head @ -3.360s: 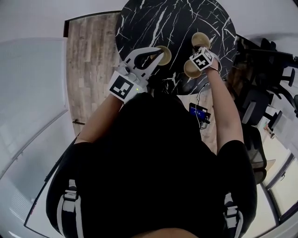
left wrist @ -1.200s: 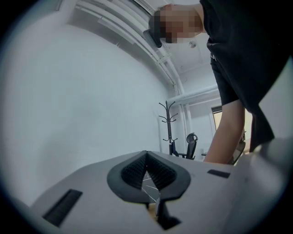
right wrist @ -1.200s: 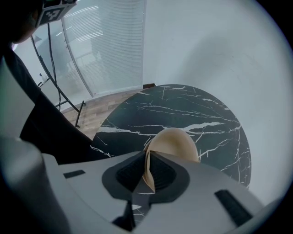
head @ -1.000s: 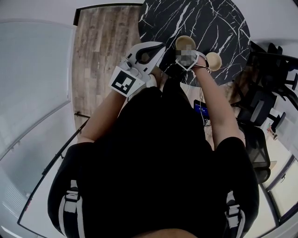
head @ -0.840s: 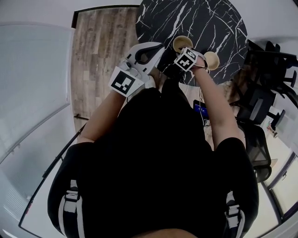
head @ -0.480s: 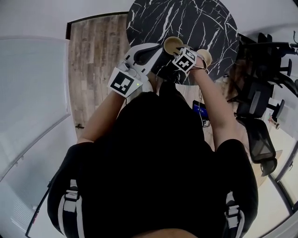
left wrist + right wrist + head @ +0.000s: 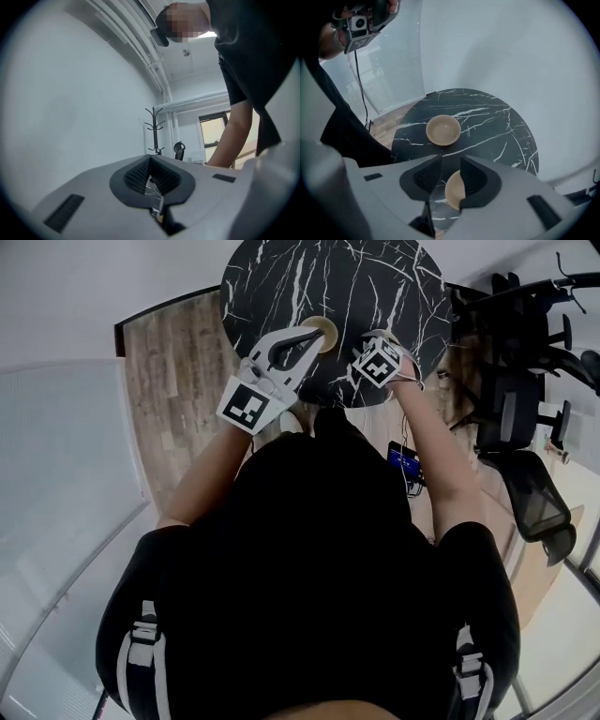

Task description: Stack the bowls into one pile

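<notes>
Bowl (image 7: 453, 191) beneath parted right tool (image 7: 451, 159).

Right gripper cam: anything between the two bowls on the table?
No. The right gripper view shows only bare black marble table between the far bowl and the near bowl.

**Bowls Half Hidden Behind Grippers**

In the right gripper view, the right gripper (image 7: 451, 161), its fingers just opening and pressing on nothing, hides half of the near bowl (image 7: 453, 190) behind one finger (image 7: 480, 180). From the head view its marker cube (image 7: 378, 363) covers that bowl except a rim sliver. There the left gripper (image 7: 319, 332) overlaps the other bowl (image 7: 332, 336), and the person's torso (image 7: 319, 549) cuts off the near edge of the worktop (image 7: 281, 277).
</notes>
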